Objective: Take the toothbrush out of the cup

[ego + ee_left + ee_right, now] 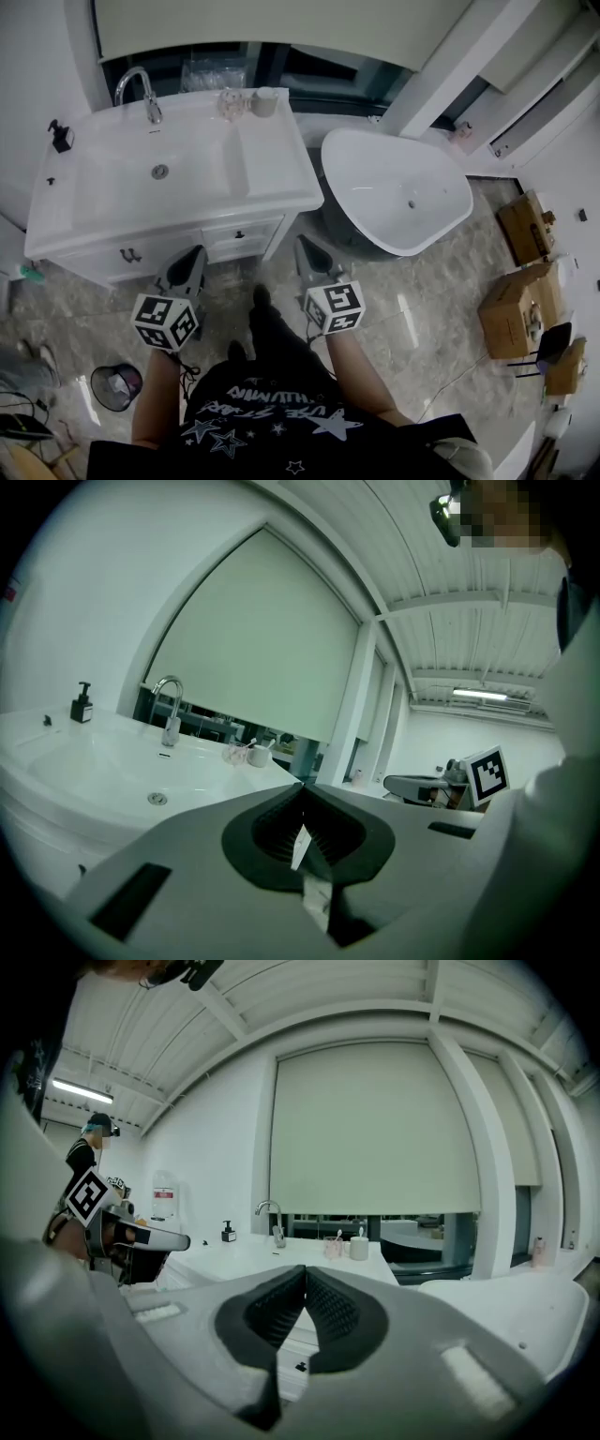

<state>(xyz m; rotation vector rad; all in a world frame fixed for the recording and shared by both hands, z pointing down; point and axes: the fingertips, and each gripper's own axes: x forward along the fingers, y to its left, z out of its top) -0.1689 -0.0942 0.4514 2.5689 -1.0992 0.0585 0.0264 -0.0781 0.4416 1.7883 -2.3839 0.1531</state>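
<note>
Bathroom with a grey stone floor and a white vanity counter [272, 178] ahead. Nearest, at waist height, the left gripper [192, 255] and right gripper [307, 246] have their jaws pressed together, empty. At the counter's back edge, well away, a clear pinkish cup [331, 1248] holds a slim toothbrush [338, 1235]. It is likely light, stiff and slick, and best pinched on its exposed upper end.

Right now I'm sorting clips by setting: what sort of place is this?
Probably a bathroom, perhaps a staged one: a white washbasin with a faucet, a freestanding bathtub beside it, and cups on the basin's back ledge. Cardboard boxes lie on the floor.
</note>
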